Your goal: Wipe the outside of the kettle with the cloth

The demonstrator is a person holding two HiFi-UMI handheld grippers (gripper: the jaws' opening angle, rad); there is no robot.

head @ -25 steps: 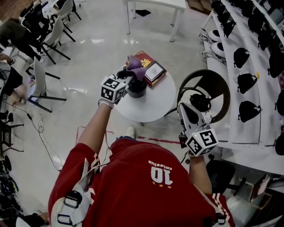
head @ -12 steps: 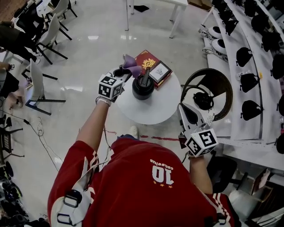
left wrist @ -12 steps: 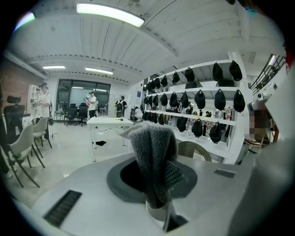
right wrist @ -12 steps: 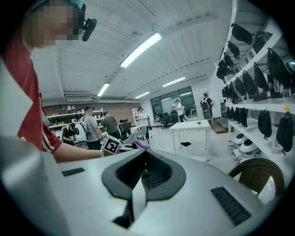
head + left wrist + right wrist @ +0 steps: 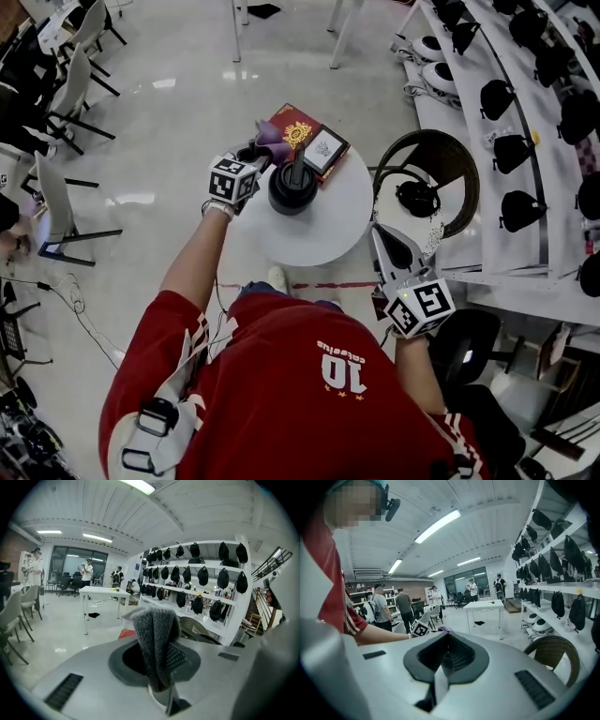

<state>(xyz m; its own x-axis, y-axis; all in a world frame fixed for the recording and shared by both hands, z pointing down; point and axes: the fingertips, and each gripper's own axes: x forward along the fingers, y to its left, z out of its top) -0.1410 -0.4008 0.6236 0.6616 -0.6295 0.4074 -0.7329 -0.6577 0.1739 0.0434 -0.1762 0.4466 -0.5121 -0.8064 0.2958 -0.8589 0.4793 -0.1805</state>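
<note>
Kettle [image 5: 292, 187]: black.
Cloth [image 5: 273, 141]: purple in head view; grey in left gripper view.
Table [image 5: 352, 223]: white.
Book [image 5: 293, 128]: red, gold emblem.
Card [image 5: 324, 145]: white, dark border.
Left gripper [image 5: 255, 155]: pale grey shell; cube with black-and-white square markers.
Right gripper [image 5: 378, 232]: same colours and markers.
Shirt [image 5: 281, 375]: red, white stripes, white "10".
Chair [image 5: 457, 169]: brown wicker.
Floor [image 5: 169, 122]: glossy pale grey.

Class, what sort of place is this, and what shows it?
Likely a shared lab or workshop: long white wall shelves lined with black helmet-like items, a white work table, other people standing about.
</note>
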